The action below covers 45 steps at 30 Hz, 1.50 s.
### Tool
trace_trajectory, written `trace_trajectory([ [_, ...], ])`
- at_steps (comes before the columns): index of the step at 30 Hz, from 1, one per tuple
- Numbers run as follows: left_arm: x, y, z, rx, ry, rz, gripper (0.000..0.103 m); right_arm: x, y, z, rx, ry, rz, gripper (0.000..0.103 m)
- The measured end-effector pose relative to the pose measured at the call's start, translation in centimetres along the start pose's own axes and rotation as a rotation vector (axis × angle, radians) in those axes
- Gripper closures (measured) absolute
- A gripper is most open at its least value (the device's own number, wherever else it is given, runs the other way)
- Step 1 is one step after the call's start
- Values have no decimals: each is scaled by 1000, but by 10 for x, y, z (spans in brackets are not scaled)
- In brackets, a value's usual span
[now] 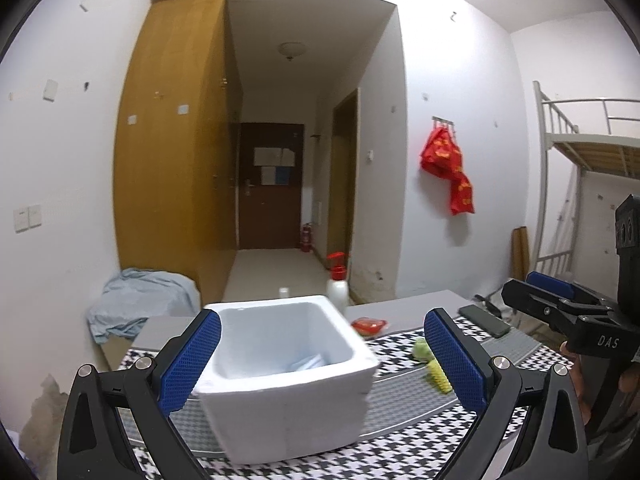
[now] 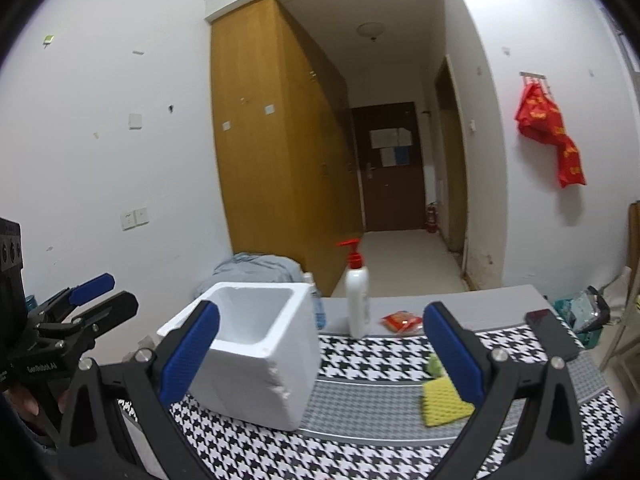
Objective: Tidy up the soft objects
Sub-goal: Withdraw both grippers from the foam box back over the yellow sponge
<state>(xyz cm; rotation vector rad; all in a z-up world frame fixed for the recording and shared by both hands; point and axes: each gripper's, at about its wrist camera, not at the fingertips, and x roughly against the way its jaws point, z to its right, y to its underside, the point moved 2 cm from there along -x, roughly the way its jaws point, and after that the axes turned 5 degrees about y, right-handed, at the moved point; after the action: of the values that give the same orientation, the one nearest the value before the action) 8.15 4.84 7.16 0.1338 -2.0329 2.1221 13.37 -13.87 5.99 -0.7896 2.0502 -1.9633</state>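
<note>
A white foam box point(image 1: 288, 376) stands on the houndstooth cloth, with something pale blue lying inside it point(image 1: 308, 362). My left gripper point(image 1: 320, 364) is open and empty, just in front of the box. A yellow ridged sponge point(image 2: 442, 402) and a small green soft object point(image 2: 434, 364) lie on the cloth right of the box point(image 2: 248, 360). My right gripper point(image 2: 320, 360) is open and empty, above the cloth between box and sponge. The sponge point(image 1: 438, 376) and green object point(image 1: 422, 348) also show in the left wrist view, as does the right gripper point(image 1: 532, 300).
A white pump bottle with red top point(image 2: 357, 292), a red packet point(image 2: 401, 322) and a black phone point(image 2: 552, 332) lie at the back of the table point(image 2: 472, 300). A grey-blue cloth heap point(image 1: 140, 300) sits behind the table. A metal bunk bed point(image 1: 580, 152) stands at right.
</note>
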Motion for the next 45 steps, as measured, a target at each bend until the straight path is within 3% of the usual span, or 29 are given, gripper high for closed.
trace_trajectory([
  [20, -27, 7, 61, -56, 187, -52, 1, 40, 14, 50, -42, 161, 10, 0],
  [45, -77, 29, 102, -96, 242, -153, 1, 25, 31, 99, -77, 240, -67, 0],
])
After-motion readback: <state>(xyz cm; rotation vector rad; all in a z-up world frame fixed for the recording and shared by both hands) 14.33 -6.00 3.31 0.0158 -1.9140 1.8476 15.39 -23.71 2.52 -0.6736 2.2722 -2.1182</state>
